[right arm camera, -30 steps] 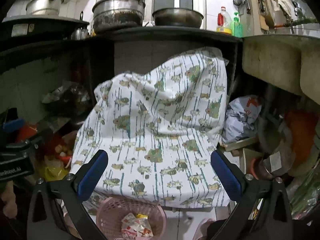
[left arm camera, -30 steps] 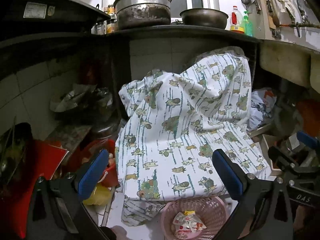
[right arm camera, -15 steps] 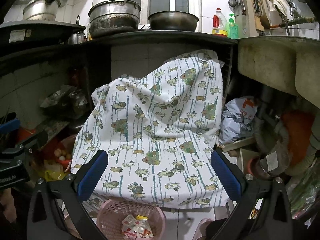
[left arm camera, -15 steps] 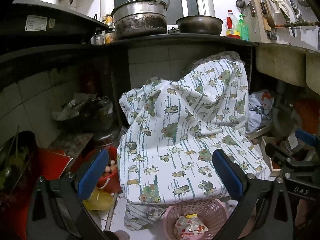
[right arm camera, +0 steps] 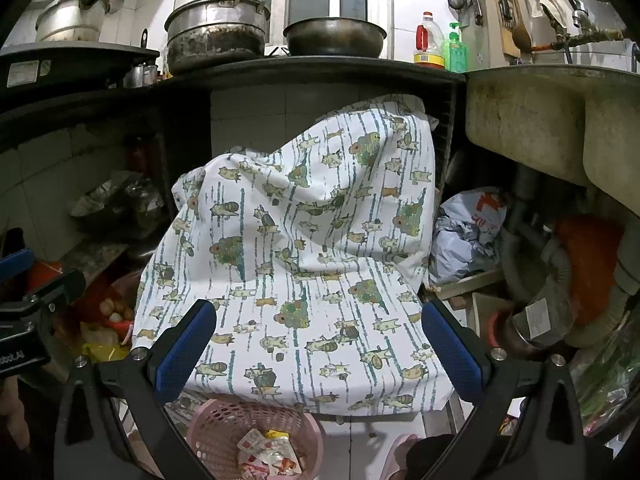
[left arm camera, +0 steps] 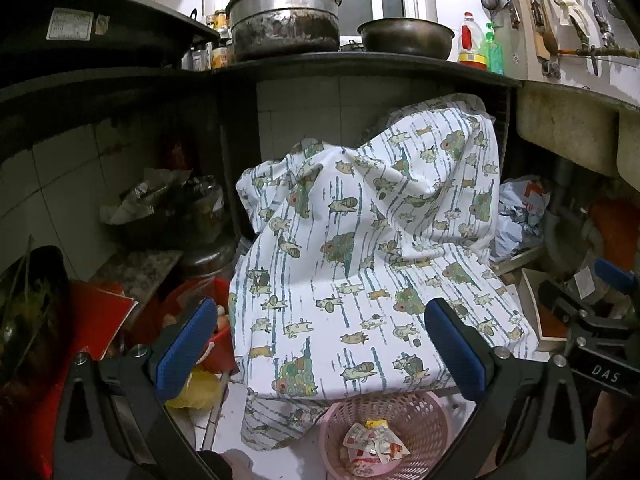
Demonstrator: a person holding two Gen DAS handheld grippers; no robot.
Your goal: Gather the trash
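Note:
A pink plastic basket [left arm camera: 428, 420] stands on the floor below a cloth-covered mound; it holds crumpled snack wrappers [left arm camera: 372, 446]. The basket [right arm camera: 216, 424] and wrappers [right arm camera: 268, 458] also show in the right wrist view. My left gripper [left arm camera: 320, 348] is open and empty, above and behind the basket. My right gripper [right arm camera: 316, 348] is open and empty, also above the basket. The right gripper's body shows at the right edge of the left wrist view [left arm camera: 592, 336]; the left gripper's body shows at the left edge of the right wrist view [right arm camera: 28, 320].
A white cloth with a cartoon print [left arm camera: 360, 260] drapes over a bulky shape under the dark counter [left arm camera: 360, 64]. A red bowl of eggs [left arm camera: 212, 340], a yellow bag [left arm camera: 200, 388] and dark pots sit left. A plastic bag [right arm camera: 468, 232], drain pipes [right arm camera: 532, 264] and the sink [right arm camera: 540, 120] are right.
Both grippers have drawn back and risen slightly, so the basket and cloth sit lower and more of the counter shows. Both stay open and empty.

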